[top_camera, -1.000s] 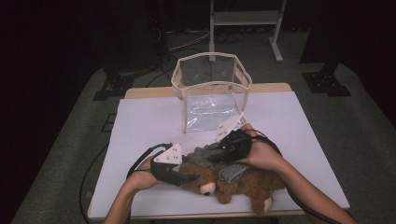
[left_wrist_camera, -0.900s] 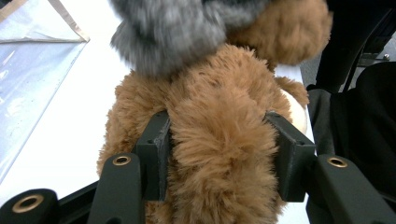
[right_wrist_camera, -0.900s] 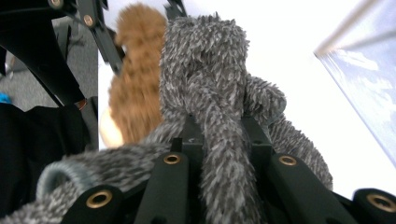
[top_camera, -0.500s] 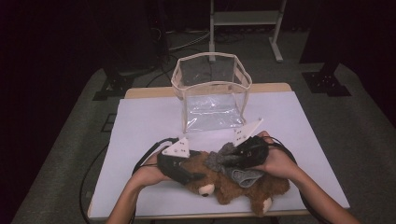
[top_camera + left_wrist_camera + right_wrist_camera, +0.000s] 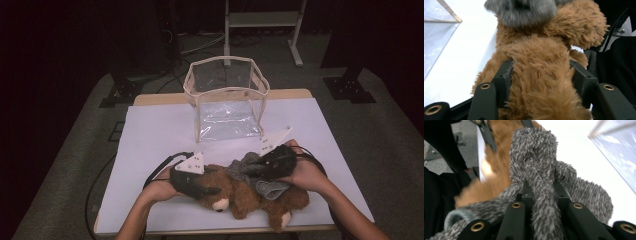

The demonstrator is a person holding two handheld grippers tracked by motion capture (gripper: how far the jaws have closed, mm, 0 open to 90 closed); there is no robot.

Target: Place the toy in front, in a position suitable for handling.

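I see the counter (image 5: 150, 135), white-topped with a pale wooden edge at the far side, taking up the middle of the high view, with dark floor all round it. Toward its far edge stands a clear plastic bag (image 5: 227, 97) with a beige trim, upright and open at the top, well apart from my hands.

Near the front edge lies the brown teddy bear (image 5: 245, 192), on its side, head toward my left, one foot at the counter's front rim. A grey fuzzy garment (image 5: 250, 167) is wrapped over its upper body, with a knot standing up in the right gripper view.

My left tongs (image 5: 207, 190) are at the bear's head end. In the left gripper view the two black jaws sit either side of a thick fold of brown fur and press into it, so they are gripping the bear; they have just been closing on it.

My right tongs (image 5: 260, 170) are over the bear's middle. In the right gripper view the jaws are drawn close together, pinching a strand of the grey garment (image 5: 541, 195) just below its knot.
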